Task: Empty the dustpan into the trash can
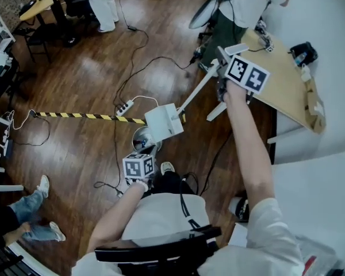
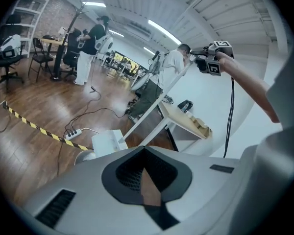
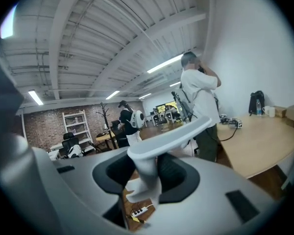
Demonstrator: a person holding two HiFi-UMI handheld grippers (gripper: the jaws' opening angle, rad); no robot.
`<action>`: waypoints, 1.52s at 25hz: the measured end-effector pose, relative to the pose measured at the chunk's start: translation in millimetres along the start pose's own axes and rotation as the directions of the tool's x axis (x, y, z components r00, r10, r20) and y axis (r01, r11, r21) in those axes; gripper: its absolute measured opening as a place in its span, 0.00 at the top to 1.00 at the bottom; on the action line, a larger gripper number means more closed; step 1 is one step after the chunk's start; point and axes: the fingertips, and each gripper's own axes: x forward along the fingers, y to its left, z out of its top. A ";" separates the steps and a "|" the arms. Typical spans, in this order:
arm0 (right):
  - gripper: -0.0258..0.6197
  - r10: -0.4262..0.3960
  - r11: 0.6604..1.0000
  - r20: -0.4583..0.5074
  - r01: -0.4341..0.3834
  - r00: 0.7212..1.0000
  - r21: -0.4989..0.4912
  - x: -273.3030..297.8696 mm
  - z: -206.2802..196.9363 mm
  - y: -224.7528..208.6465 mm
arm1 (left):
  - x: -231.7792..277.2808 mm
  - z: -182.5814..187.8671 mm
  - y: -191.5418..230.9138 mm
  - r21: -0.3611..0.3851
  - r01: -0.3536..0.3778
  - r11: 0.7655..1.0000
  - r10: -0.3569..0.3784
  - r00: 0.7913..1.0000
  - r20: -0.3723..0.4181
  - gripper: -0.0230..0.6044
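Dustpan [image 1: 164, 122] is held mid-frame just over trash can [image 1: 142, 139], its handle [image 3: 172, 135] clamped by right gripper [image 3: 146, 169]. Left gripper [image 2: 145, 153] is closed, empty. Handle should be raised steeply, mouth kept over can.

Dark wooden floor [image 1: 86, 62] all round here. A yellow-and-black striped tape [image 1: 86, 117] runs flat across the boards, and a white power strip [image 1: 125, 107] lies just beside its right end. The round trash can [image 1: 140, 140] stands near that end. Black cables [image 1: 215, 161] snake across the planks, and a bystander's white sneaker [image 1: 43, 185] is planted at lower left.
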 end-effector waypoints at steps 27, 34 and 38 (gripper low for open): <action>0.77 0.337 0.897 -0.075 -0.344 0.938 -0.277 67.9 -84.2 144.1 | -29.7 174.3 48.2 -0.062 -0.107 0.992 0.120 0.959 0.256 0.98; 0.77 0.407 0.820 -0.082 -0.404 0.910 -0.405 15.7 -102.3 158.4 | -34.1 164.2 53.7 -0.082 -0.096 0.992 0.114 0.962 0.248 0.98; 0.78 0.419 0.775 -0.086 -0.406 0.904 -0.484 -22.4 -116.8 158.5 | -40.2 157.8 47.3 -0.076 -0.078 0.994 0.094 0.964 0.248 0.98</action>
